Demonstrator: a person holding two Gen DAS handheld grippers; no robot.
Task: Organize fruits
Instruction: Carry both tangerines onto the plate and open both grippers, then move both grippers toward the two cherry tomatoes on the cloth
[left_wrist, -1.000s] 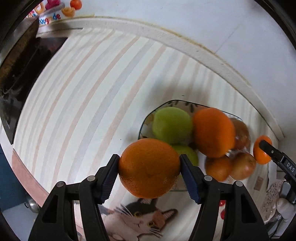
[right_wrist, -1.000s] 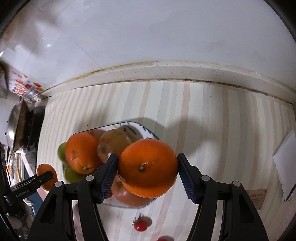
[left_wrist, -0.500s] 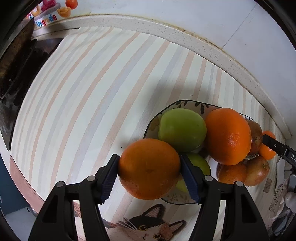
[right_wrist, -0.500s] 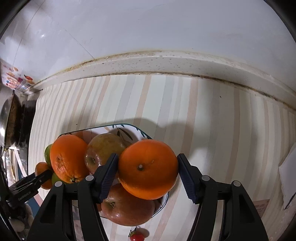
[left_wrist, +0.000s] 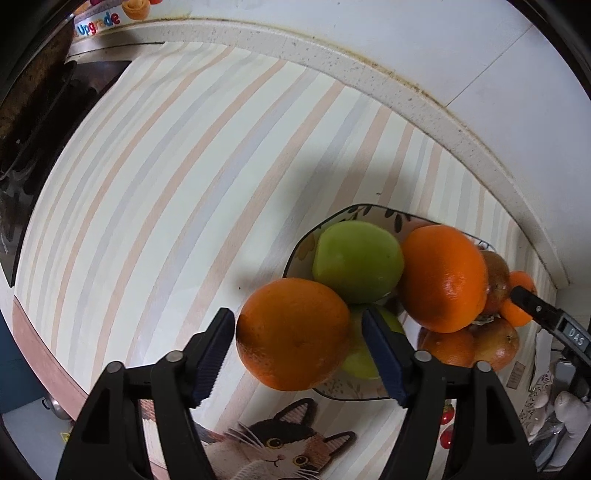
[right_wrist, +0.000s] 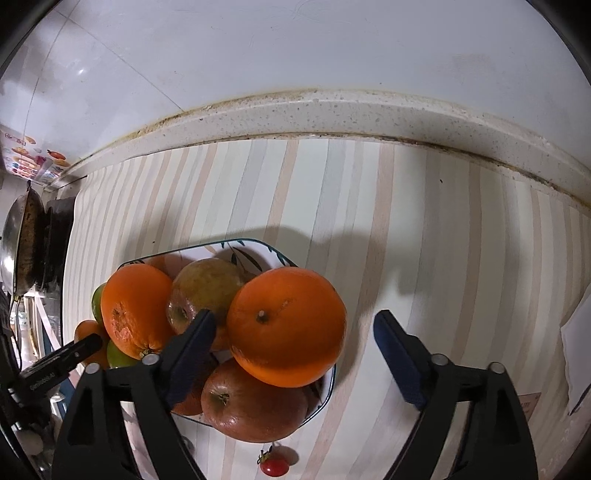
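Two grippers stand over one fruit bowl, both pointing steeply down. The left gripper (left_wrist: 298, 334) has just been opening; its ribbed blue pads (left_wrist: 384, 354) flank an orange (left_wrist: 293, 334) at the bowl's near edge, the left pad just touching the peel, the right pad apart from it. The right gripper (right_wrist: 293, 350) has opened wide; its orange (right_wrist: 286, 326) rests on the pile, clear of the right pad. The bowl (right_wrist: 258, 248) is shallow, angular, white with a dark rim and leaf pattern. It holds green apples (left_wrist: 358, 260), red-brown apples (right_wrist: 255, 400) and another dimpled orange (left_wrist: 443, 277). The bowl sits on a striped mat (left_wrist: 166, 177). One cherry tomato (right_wrist: 274, 466) lies just beside it.
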